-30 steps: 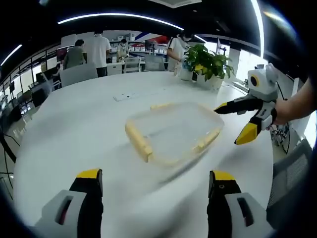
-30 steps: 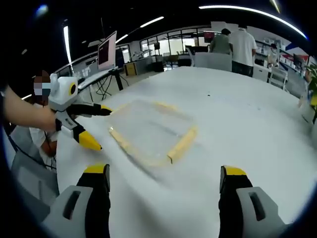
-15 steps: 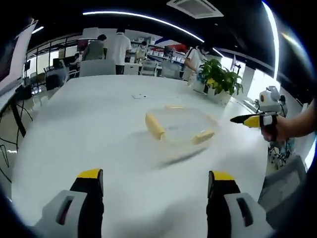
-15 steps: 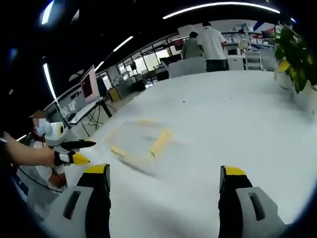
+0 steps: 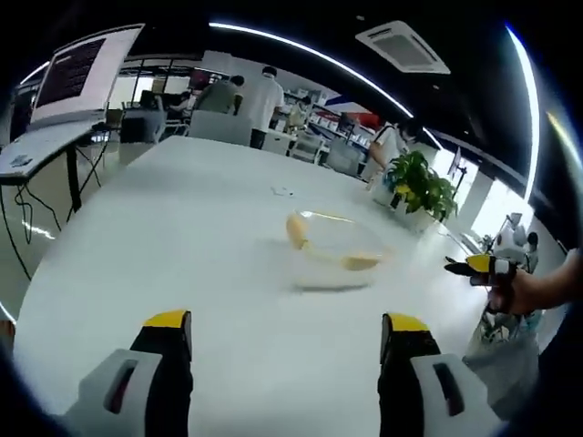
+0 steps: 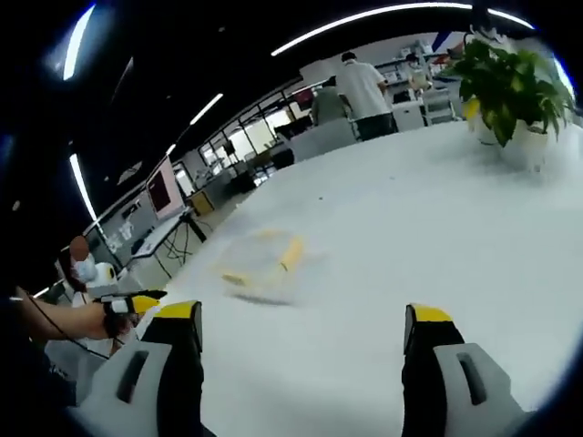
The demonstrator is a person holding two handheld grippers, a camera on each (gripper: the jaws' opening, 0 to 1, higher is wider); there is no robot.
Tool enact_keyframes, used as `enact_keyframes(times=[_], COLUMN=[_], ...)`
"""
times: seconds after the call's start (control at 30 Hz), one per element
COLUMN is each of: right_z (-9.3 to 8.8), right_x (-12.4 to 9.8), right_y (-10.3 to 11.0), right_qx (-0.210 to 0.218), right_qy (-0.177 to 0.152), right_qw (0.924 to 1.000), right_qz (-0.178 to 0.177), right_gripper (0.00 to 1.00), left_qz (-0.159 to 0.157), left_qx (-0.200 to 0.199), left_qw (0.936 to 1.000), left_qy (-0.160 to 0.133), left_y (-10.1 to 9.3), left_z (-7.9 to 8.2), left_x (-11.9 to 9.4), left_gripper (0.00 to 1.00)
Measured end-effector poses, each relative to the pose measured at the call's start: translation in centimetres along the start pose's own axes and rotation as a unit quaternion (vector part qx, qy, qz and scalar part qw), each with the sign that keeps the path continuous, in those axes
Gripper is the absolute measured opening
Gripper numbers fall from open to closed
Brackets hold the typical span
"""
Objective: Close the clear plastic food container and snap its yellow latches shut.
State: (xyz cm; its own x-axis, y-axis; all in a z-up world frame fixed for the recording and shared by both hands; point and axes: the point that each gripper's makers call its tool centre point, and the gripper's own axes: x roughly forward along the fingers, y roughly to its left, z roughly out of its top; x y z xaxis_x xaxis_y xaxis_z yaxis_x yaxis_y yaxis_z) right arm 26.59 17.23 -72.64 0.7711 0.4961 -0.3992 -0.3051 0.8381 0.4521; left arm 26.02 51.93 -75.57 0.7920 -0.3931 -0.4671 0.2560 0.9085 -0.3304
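The clear plastic food container [image 5: 332,246] lies flat on the white table [image 5: 182,264], with its lid down and yellow latches [image 5: 296,229] along its sides. My left gripper [image 5: 284,339] is open and empty, well back from the container. In the right gripper view the container [image 6: 260,262] looks small and far off, past my open, empty right gripper [image 6: 302,339]. A hand holds the right gripper [image 5: 478,266] off the table's right side in the left gripper view. The left gripper [image 6: 137,302] is at the left of the right gripper view.
A potted plant [image 5: 419,187] stands on the table beyond the container and also shows as the plant [image 6: 506,82] in the right gripper view. A monitor [image 5: 82,68] sits on a side desk at left. People stand by desks at the back [image 5: 260,96]. A small white item [image 5: 282,191] lies on the table.
Both grippers have drawn back from the container, which now looks smaller and farther in both views. Both stay open and empty; the container lies where it was.
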Motion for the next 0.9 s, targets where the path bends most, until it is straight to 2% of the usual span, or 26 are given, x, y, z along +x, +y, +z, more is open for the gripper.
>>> enact_keyframes(times=[0.07,0.27,0.43,0.57,0.77,0.83,0.9], right_z=[0.3,0.1,-0.2,-0.3,-1.0,-1.5,-1.5], right_x=[-1.1,-4.0,-5.1,-5.6,-5.6,-5.3,-5.1], right_y=[0.0,1.5,3.5,4.9,5.5,5.2,5.8], right_qx=[0.022,0.036,-0.002,-0.057,-0.053,-0.043,-0.06], right_qy=[-0.02,-0.058,-0.08,-0.079,-0.079,-0.065,-0.065], right_qw=[0.9995,0.9977,0.9968,0.9952,0.9953,0.9969,0.9959], right_qz=[-0.003,-0.005,0.004,0.015,0.022,0.012,0.02], right_gripper=[0.9,0.93,0.95,0.94,0.93,0.91,0.9], left_qz=[0.005,0.02,0.031,0.035,0.05,0.054,0.049], left_qx=[-0.01,-0.033,-0.04,-0.04,-0.035,-0.015,0.005], left_qw=[0.9998,0.9986,0.9972,0.9968,0.9949,0.9961,0.9969], left_qy=[-0.013,-0.038,-0.054,-0.06,-0.08,-0.069,-0.061], left_y=[0.0,-0.7,-1.4,-1.6,-1.6,-1.9,-2.4], left_z=[0.4,0.1,-0.1,-0.2,0.5,0.0,-0.3], left_x=[-0.9,-4.1,-5.6,-6.2,-6.1,-5.8,-5.4], left_gripper=[0.81,0.77,0.79,0.79,0.79,0.79,0.78])
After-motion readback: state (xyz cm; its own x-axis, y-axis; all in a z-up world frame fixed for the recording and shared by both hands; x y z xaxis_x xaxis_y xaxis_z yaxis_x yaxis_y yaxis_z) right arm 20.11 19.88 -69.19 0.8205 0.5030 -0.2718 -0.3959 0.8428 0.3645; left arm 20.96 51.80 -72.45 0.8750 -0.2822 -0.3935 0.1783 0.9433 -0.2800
